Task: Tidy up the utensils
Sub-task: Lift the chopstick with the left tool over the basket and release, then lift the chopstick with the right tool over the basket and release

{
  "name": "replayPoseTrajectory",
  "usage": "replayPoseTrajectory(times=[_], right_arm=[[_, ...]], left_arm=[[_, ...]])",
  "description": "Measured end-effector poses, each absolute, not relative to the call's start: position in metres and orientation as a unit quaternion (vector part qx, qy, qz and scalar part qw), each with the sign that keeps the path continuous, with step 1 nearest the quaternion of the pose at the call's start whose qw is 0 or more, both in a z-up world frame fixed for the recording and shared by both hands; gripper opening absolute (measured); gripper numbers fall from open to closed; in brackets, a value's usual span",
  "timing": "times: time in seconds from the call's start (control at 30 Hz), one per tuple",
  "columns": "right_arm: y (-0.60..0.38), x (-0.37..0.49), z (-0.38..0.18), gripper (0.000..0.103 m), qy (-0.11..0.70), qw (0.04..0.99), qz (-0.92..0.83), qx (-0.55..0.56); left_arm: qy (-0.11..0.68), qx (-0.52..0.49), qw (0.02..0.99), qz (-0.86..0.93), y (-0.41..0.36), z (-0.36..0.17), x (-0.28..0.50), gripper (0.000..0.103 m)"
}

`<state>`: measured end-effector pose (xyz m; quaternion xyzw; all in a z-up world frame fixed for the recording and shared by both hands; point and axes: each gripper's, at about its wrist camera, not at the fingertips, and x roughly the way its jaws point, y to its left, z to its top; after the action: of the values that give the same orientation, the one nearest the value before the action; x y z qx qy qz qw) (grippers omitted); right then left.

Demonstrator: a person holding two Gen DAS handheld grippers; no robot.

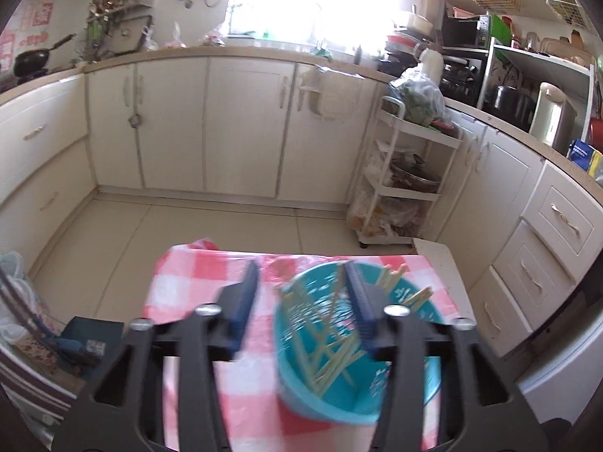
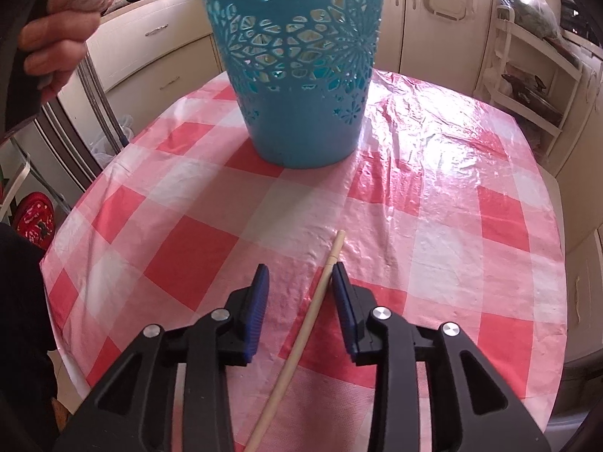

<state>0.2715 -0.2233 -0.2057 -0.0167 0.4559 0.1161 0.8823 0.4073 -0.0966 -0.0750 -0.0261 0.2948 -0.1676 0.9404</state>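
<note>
Kitchen scene, two wrist views. Centre of interest is a blue perforated basket (image 2: pixel 301 64) standing upright on the worktop (image 2: pixel 433 196), which is covered by a red-and-white checked cloth; the basket sits toward the far edge in the right wrist view. Seen from above in the left wrist view, the same basket (image 1: pixel 324 384) holds a loose bundle of pale chopsticks (image 1: pixel 331 342) leaning against its inner wall.

Left claw (image 1: pixel 303 282): jaws parted, nothing between the pads; it is poised above the basket, with the right finger over the basket mouth and the left finger over bare cloth. The view is motion-blurred.

Right claw (image 2: pixel 301 282): jaws partly open, angled down at the cloth near the worktop's near edge. A single chopstick (image 2: pixel 301 342) lies flat on the cloth between the fingers, close beside the right pad; whether that pad touches it cannot be told, and the left pad stands clear.

A hand (image 2: pixel 60 34) appears at the upper left of the right wrist view.
</note>
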Motion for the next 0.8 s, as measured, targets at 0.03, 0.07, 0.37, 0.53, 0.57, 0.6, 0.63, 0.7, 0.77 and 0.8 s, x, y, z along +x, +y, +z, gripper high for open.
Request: replayPoseTrajectory(times=[0.03,0.07,0.37,0.53,0.57,0.6,0.63,0.7,0.77,0.8], right_arm=[[-0.222,0.271,-0.206,0.035,0.454,0.883,0.115,-0.022],[-0.222,0.27,-0.206,0.035,0.453,0.884,0.114,-0.02],[-0.23,0.27,-0.206,0.035,0.452,0.884,0.116,0.013],[-0.233,0.269,-0.205,0.035,0.452,0.885,0.112,0.022],[-0.232,0.269,-0.205,0.035,0.452,0.885,0.111,0.022],[-0.232,0.27,-0.205,0.035,0.452,0.885,0.11,0.024],[-0.233,0.27,-0.205,0.035,0.451,0.885,0.11,0.027],[-0.234,0.271,-0.205,0.035,0.45,0.886,0.11,0.03],[-0.234,0.271,-0.205,0.035,0.449,0.886,0.108,0.027],[-0.234,0.271,-0.205,0.034,0.449,0.887,0.108,0.025]], left_arm=[[0.288,-0.031,0.944,-0.16,-0.085,-0.073,0.398,0.06],[0.283,-0.036,0.946,-0.156,-0.075,-0.071,0.39,0.063],[0.258,-0.032,0.961,-0.092,-0.024,-0.082,0.343,0.077],[0.263,-0.022,0.96,-0.092,-0.021,-0.086,0.34,0.078],[0.261,-0.018,0.961,-0.089,-0.02,-0.086,0.339,0.079],[0.26,-0.017,0.962,-0.087,-0.021,-0.085,0.34,0.08],[0.259,-0.016,0.962,-0.087,-0.021,-0.085,0.34,0.08],[0.258,-0.015,0.962,-0.086,-0.021,-0.084,0.339,0.082],[0.258,-0.012,0.962,-0.084,-0.022,-0.083,0.34,0.083],[0.258,-0.012,0.962,-0.083,-0.022,-0.084,0.34,0.083]])
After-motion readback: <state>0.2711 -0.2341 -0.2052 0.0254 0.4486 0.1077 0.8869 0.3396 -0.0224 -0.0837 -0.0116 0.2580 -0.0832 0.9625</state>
